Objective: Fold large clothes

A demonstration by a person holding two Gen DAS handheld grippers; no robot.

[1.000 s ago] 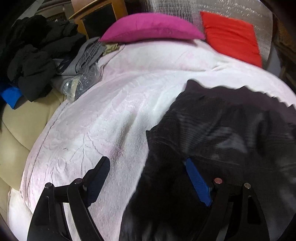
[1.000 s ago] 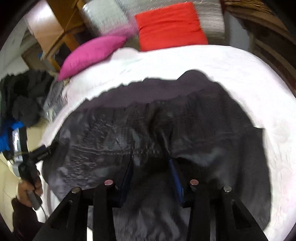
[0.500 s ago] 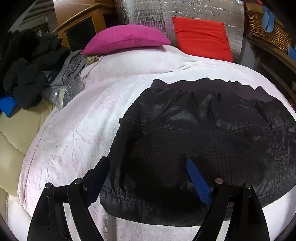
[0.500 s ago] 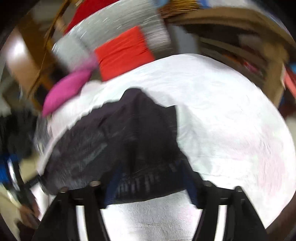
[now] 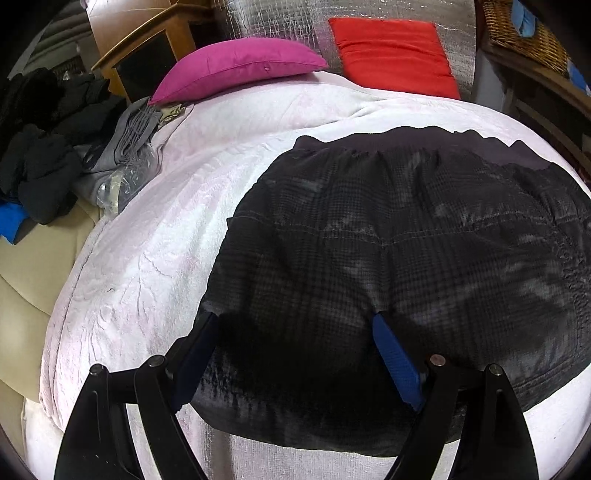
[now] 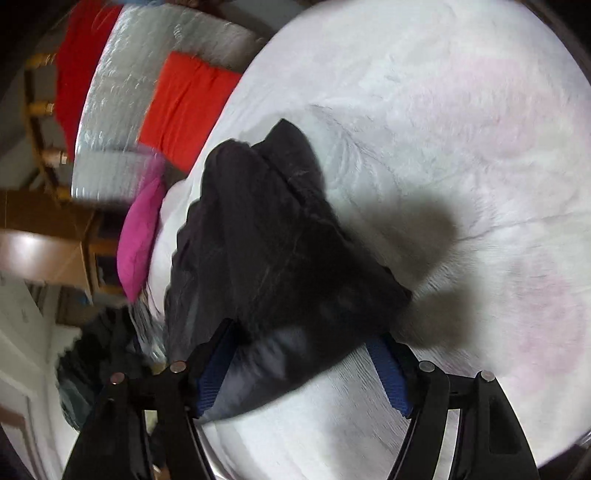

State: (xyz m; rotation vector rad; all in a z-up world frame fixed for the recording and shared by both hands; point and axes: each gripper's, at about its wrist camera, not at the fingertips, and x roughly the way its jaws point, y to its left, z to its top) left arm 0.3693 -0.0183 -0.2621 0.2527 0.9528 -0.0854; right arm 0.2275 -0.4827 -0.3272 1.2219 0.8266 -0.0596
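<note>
A dark quilted jacket lies flat and folded across the white bedspread, its plain band along the far side. My left gripper hangs open over the jacket's near left edge, and its blue-padded fingers press on nothing. In the tilted, blurred right wrist view the jacket ends in a bulky corner. That corner lies between the wide-spread fingers of my right gripper, which is open just above the bedspread.
A magenta pillow and a red cushion rest at the head of the bed. Dark clothes and a grey garment are heaped at the left. A wooden cabinet stands behind them, a wicker basket at the far right.
My right gripper let go of a fold of the jacket, spread wide, rolled and sank toward the jacket's end. In the left wrist view the jacket now lies flat under the open fingers.
</note>
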